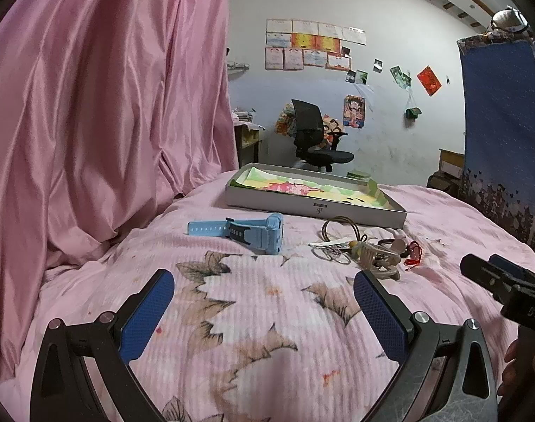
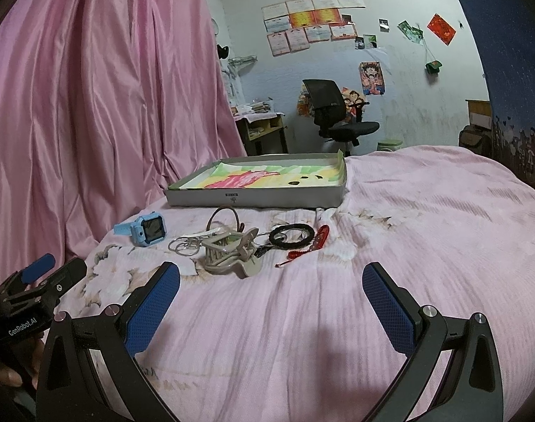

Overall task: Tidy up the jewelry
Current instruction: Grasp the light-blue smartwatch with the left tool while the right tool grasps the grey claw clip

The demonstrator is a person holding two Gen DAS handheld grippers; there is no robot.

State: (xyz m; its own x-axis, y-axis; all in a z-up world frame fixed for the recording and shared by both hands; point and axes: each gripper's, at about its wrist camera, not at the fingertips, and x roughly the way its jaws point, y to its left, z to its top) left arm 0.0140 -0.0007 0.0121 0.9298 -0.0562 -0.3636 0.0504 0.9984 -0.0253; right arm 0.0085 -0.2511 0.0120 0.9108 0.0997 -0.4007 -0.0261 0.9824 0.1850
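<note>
Both tongs hang spread and empty over the pink bedspread (image 2: pixel 426 211): the left gripper (image 1: pixel 264 302) short of the blue smartwatch (image 1: pixel 246 232), the right gripper (image 2: pixel 271 295) short of the beige claw clip (image 2: pixel 232 253). Nothing looks sorted yet, I'd say; the one shallow box (image 2: pixel 257 198) holds only its patterned lining. Loose beyond: one watch, one clip, one black hair tie (image 2: pixel 291 235), one red beaded string (image 2: pixel 311 244), and several metal rings (image 2: pixel 184 246) I can't count.

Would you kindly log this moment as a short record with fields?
surface: pink bedspread
container: grey tray, colourful paper lining, no jewelry visible inside
items outside tray: blue watch, metal rings, beige hair clip, black bracelet, red beaded piece
left gripper: open, holding nothing
right gripper: open, holding nothing
</note>
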